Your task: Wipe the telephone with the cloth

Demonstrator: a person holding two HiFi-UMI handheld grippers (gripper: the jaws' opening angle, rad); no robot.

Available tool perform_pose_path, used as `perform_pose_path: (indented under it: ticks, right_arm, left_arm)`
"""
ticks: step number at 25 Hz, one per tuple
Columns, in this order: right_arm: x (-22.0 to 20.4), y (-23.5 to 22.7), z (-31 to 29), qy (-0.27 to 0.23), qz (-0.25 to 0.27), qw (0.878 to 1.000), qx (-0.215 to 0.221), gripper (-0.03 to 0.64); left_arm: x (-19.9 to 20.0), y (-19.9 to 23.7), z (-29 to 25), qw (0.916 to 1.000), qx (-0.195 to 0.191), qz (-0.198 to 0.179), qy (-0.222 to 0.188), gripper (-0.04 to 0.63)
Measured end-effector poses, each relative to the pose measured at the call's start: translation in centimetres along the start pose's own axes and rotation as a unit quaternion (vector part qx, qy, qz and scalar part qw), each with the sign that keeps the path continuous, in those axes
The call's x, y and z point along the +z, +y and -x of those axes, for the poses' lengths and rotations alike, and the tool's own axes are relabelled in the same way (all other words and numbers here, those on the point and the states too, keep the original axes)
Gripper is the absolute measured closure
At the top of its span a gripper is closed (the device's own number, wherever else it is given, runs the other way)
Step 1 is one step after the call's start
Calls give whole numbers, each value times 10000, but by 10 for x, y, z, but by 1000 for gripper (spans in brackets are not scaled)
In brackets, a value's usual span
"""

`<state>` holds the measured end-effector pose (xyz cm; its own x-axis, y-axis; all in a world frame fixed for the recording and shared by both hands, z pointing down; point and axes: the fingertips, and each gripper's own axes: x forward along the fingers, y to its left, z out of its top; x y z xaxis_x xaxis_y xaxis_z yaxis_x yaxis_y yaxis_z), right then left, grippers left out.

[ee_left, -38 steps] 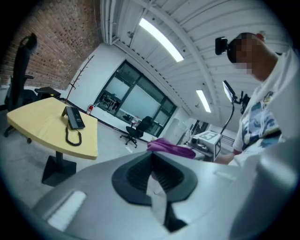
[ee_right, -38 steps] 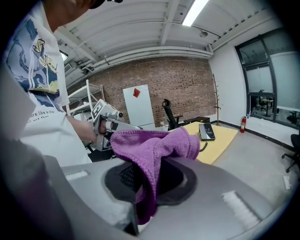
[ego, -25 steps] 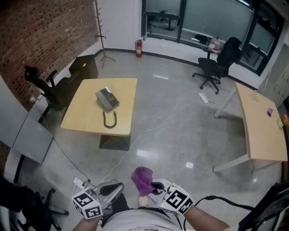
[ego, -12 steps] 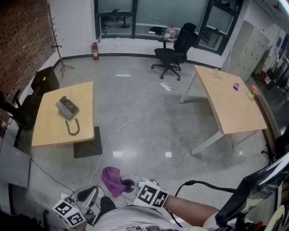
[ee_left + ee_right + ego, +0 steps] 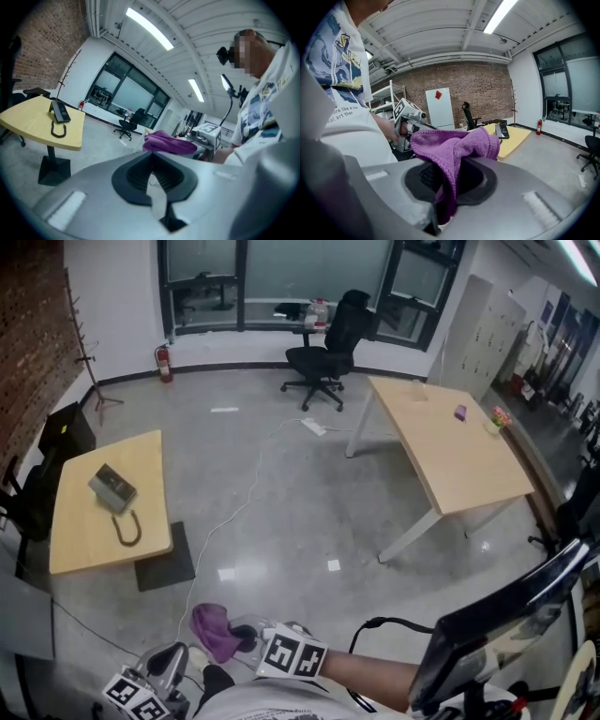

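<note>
The grey telephone (image 5: pixel 112 487) lies on a light wooden table (image 5: pixel 89 538) far off at the left, its handset and cord (image 5: pixel 126 527) beside it. It also shows in the left gripper view as the telephone (image 5: pixel 60 112) and in the right gripper view as the telephone (image 5: pixel 504 131). My right gripper (image 5: pixel 246 634) stays close to my body, shut on a purple cloth (image 5: pixel 214 629); the cloth (image 5: pixel 454 145) drapes over its jaws. My left gripper (image 5: pixel 173 659) sits beside it, and there the left gripper (image 5: pixel 152 176) is shut with nothing in it. The cloth (image 5: pixel 168 142) shows beyond it.
Grey concrete floor lies between me and the telephone table, with a white cable (image 5: pixel 248 493) running across it. A second wooden table (image 5: pixel 450 451) stands at the right, a black office chair (image 5: pixel 323 352) at the back, another black chair (image 5: pixel 23 498) left of the telephone table.
The head view has swung to the right, so the telephone table sits further left in the frame. Both grippers stay low by my body, the right one still holding the cloth.
</note>
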<state>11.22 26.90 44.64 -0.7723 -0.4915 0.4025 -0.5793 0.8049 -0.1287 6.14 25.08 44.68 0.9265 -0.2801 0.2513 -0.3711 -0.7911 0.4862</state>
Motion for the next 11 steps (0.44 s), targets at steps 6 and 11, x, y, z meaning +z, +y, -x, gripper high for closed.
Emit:
perform_pose_path:
  ticks: [6,11]
  right_arm:
    - [0,-1,-4,12,-20,10000,43,572]
    - [3,1,-9,13,-4,10000,77,572]
  left_arm:
    - [-1,3,-1,10000,-10,42,32,592]
    - [-3,5,3,10000,-5,63,37,592]
